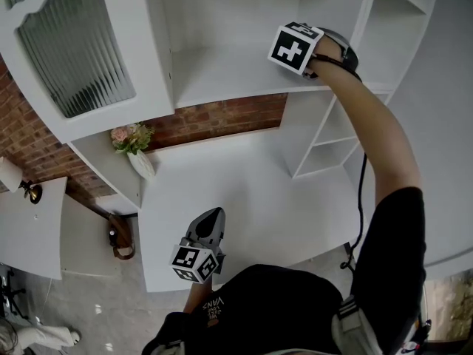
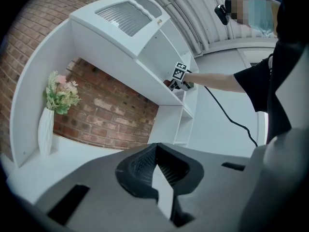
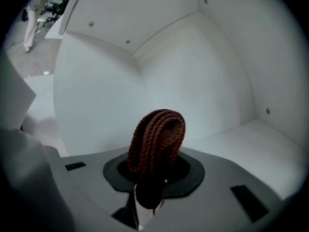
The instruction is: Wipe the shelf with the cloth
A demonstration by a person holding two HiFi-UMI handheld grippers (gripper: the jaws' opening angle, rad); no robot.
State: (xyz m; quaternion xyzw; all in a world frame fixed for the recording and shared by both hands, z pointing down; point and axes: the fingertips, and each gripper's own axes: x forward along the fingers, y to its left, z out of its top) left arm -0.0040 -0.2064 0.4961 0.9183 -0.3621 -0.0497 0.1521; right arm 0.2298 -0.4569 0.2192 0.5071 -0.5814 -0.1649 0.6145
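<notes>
**Small fold of cloth, long reach**

The right gripper [image 1: 309, 52] is clamped on the cloth [image 3: 158, 134], a red-brown knit folded into a short loop that sticks out past the jaws. It points toward the back corner of the shelf [image 1: 222, 76], and the loop looks rounded rather than flattened, so it is probably not pressed to the board yet.

So little cloth shows that a firm stroke could bring the hard jaws onto the white board and scuff it. Drag could also pull the knit out of the pinch. At this reach the pressure may come out uneven and the back corners may be missed.

The right arm is stretched up and forward, nearly straight, with the hand at the shelf's front edge near its right end. The left gripper [image 1: 212, 219] has its jaws together on nothing. It is held low and close to the body over the worktop's [image 1: 251, 191] front edge.
</notes>
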